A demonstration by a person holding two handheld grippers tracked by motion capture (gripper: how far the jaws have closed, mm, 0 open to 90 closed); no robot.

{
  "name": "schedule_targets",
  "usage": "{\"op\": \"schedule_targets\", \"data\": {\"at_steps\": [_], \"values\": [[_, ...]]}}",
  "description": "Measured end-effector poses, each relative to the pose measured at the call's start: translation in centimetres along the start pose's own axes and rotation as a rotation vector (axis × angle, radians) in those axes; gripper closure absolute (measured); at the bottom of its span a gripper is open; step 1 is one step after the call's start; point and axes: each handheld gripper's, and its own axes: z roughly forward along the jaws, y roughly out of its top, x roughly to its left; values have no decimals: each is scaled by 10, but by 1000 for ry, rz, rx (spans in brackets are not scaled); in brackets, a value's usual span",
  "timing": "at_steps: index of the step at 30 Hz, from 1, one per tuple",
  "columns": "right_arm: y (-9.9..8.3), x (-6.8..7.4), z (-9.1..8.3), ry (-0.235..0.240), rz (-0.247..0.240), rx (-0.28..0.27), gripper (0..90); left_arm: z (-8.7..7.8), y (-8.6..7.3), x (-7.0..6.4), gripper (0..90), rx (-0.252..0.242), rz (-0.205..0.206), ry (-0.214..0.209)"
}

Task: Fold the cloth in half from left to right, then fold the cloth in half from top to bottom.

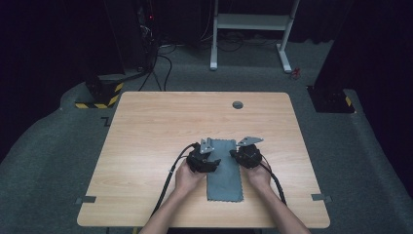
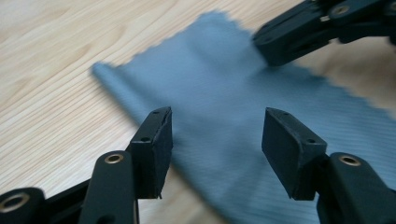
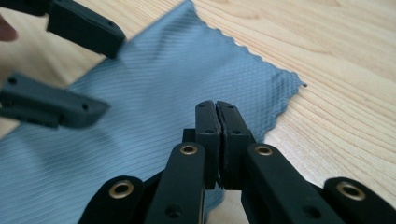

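No readable text, labels, brands or numbers anywhere.

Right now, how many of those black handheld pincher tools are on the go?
2. The left gripper is in the person's left hand, over the grey cloth's left edge, jaws open. The right gripper is in the right hand at the cloth's right edge, jaws shut.

Cloths: one grey-blue cloth [image 1: 224, 169] on the bench [image 1: 146, 141]
Grippers: two, the left gripper [image 1: 204, 158] and the right gripper [image 1: 247, 155]
Hands: two
Benches: one
Holes in the bench: one hole [image 1: 237, 105]
Tape strips [image 1: 85, 199]: two
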Motion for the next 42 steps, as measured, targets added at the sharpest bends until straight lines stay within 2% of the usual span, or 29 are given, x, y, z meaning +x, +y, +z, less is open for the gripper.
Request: {"op": "schedule_targets", "data": {"at_steps": [2, 3, 4, 7, 11, 13, 15, 18, 21, 22, 23, 28, 29, 34, 35, 39, 40, 42], "values": [[-1, -6, 6, -7, 10, 18, 876, 2, -3, 6, 435, 26, -8, 9], [-1, -9, 7, -2, 19, 9, 873, 2, -4, 9, 428, 14, -15, 3], [-1, -10, 7, -7, 31, 12, 866, 1, -5, 12, 434, 18, -27, 15], [2, -15, 7, -28, 27, 22, 834, -1, -5, 18, 433, 18, -52, 31], [6, -19, 5, -27, 51, -11, 834, -2, 1, 19, 438, -40, -49, 19], [8, -20, 8, -23, 49, -2, 834, 1, 8, 16, 438, -62, -29, 12], [11, -20, 10, -27, 52, -6, 834, 7, 16, 16, 441, -55, -28, -5], [15, -20, 14, -20, 47, -16, 831, 16, 23, 16, 449, -46, -32, -8], [13, -21, 19, -26, 42, -1, 828, 27, 24, 21, 451, -11, -55, 14], [11, -24, 21, -21, 57, -1, 832, 29, 24, 23, 452, 7, -62, 23], [11, -26, 20, -19, 74, -3, 829, 30, 22, 26, 455, 4, -69, 25], [9, -37, 20, -52, 109, -9, 791, 27, 23, 36, 470, 18, -118, 66], [8, -39, 20, -47, 123, -13, 788, 27, 22, 38, 447, 30, -124, 84], [7, -43, 12, -37, 145, -19, 749, 23, 20, 45, 444, 13, -162, 70], [8, -43, 11, -38, 137, -22, 744, 23, 20, 45, 444, 6, -164, 69], [8, -43, 13, -26, 156, -36, 707, 22, 23, 46, 452, 0, -122, 97], [8, -43, 15, -30, 146, -36, 700, 22, 23, 48, 451, 1, -128, 95], [9, -41, 17, -37, 139, -38, 692, 24, 26, 53, 460, 3, -173, 71]]}}
